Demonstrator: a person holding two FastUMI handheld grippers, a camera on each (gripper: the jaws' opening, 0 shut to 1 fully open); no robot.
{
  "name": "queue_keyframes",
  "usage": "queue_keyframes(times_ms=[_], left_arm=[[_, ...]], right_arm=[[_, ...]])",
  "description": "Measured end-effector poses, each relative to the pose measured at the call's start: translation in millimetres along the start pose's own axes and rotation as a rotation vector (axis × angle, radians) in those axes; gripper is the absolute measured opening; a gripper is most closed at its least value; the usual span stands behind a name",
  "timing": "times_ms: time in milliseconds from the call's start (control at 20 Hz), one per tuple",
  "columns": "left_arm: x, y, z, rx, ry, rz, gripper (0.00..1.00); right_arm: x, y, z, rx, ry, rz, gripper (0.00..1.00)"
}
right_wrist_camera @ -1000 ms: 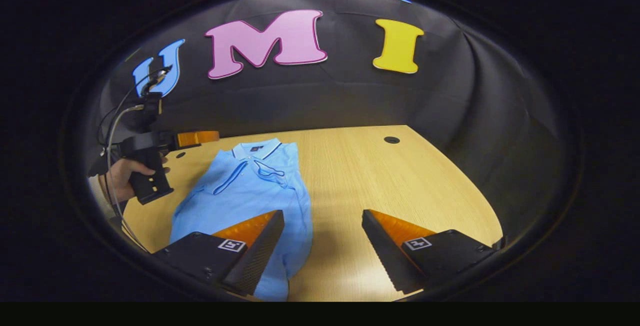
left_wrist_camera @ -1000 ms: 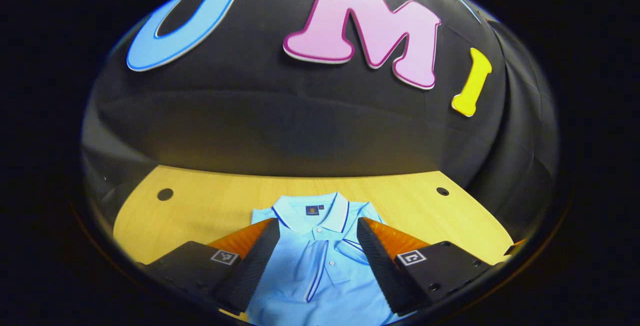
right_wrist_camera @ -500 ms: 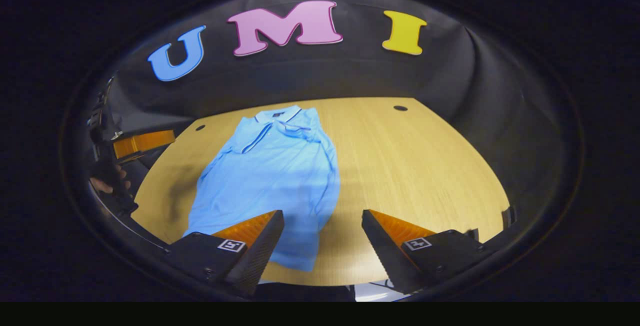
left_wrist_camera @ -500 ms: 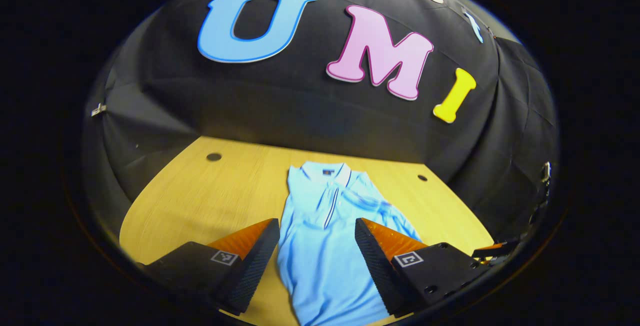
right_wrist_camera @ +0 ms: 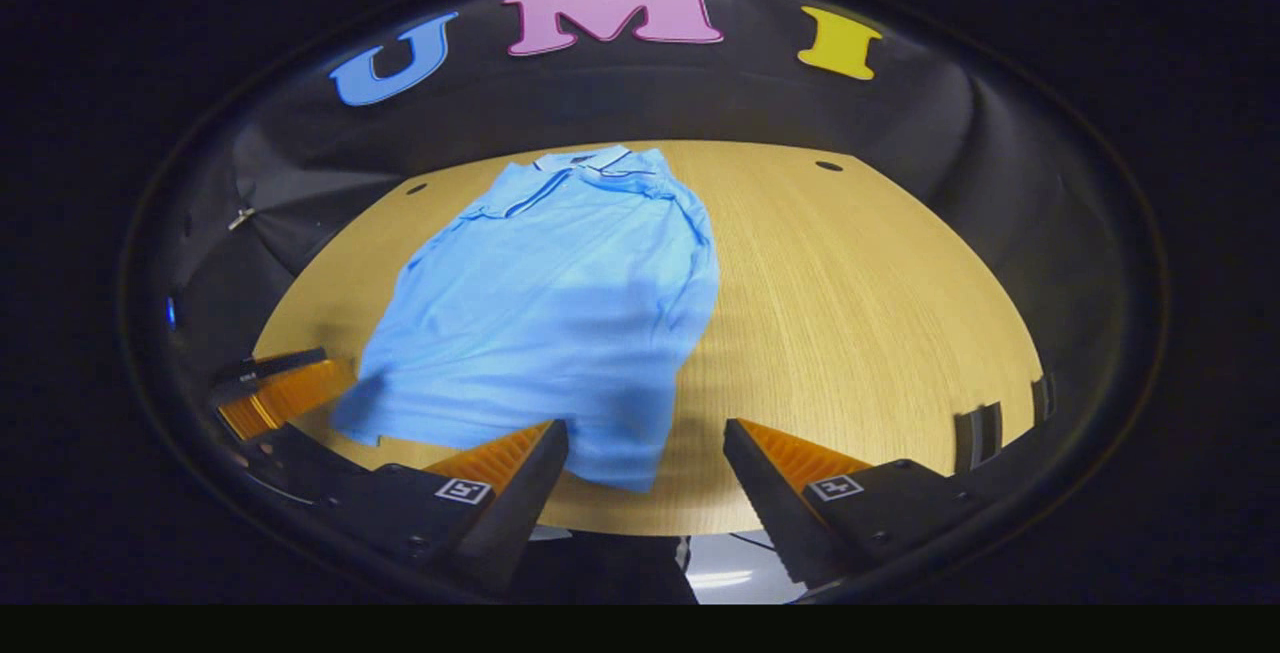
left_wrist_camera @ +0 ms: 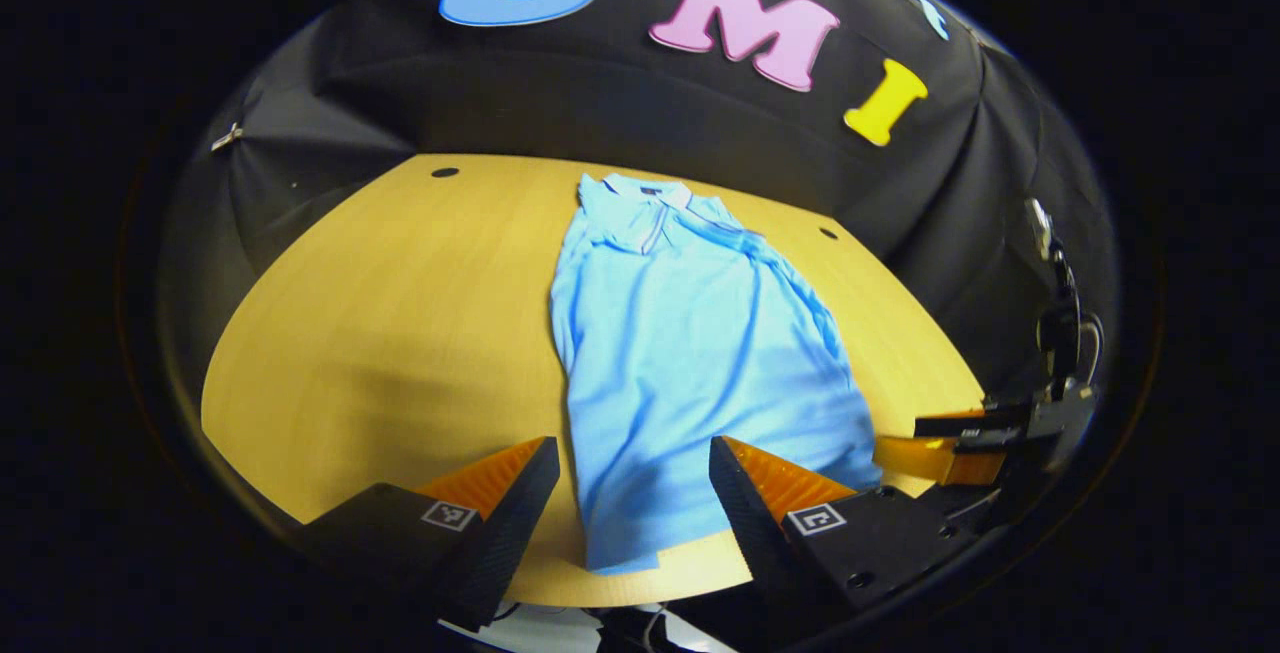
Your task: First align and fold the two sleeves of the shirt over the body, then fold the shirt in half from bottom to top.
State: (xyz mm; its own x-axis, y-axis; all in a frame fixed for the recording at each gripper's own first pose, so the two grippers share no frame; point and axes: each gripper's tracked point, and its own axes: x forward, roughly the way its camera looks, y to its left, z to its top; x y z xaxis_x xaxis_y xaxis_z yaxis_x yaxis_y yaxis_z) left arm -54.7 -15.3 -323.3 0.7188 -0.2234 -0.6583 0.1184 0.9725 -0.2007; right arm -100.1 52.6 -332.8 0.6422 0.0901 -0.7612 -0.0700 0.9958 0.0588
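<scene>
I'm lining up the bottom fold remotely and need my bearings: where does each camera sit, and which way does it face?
Left gripper view: rides on the left gripper, above the table's near edge, facing the back wall along the shirt; own open fingers at the bottom, the right gripper at the right edge.
Right gripper view: rides on the right gripper, near the hem, facing the collar; own open fingers at the bottom, the left gripper at the left.
Shared: the shirt, the table, the wall, and each other's gripper.
</scene>
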Motion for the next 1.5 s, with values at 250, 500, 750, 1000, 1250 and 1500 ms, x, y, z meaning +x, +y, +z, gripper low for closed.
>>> queue_keyframes(times_ms=[250, 500, 750, 1000, 1250, 1500], left_arm=[[15, -1, -24, 0.061, 0.067, 0.012, 0.96], [19, 7, -34, 0.207, 0.116, 0.079, 0.97], [24, -2, -28, 0.208, 0.128, 0.071, 0.73], [28, -12, -27, 0.178, 0.144, 0.039, 0.34], [29, -25, -27, 0.213, 0.176, 0.007, 0.07], [30, -30, -14, 0.098, 0.235, -0.009, 0.06]], right_arm=[[23, 4, -10, -0.015, 0.019, 0.01, 0.98], [33, 8, -15, -0.029, 0.033, -0.002, 0.98], [38, 12, -16, -0.058, 0.05, 0.002, 0.79], [38, 22, -17, -0.095, 0.091, 0.063, 0.42], [37, 24, -16, -0.072, 0.16, 0.125, 0.12], [40, 19, -5, 0.092, 0.209, 0.211, 0.06]])
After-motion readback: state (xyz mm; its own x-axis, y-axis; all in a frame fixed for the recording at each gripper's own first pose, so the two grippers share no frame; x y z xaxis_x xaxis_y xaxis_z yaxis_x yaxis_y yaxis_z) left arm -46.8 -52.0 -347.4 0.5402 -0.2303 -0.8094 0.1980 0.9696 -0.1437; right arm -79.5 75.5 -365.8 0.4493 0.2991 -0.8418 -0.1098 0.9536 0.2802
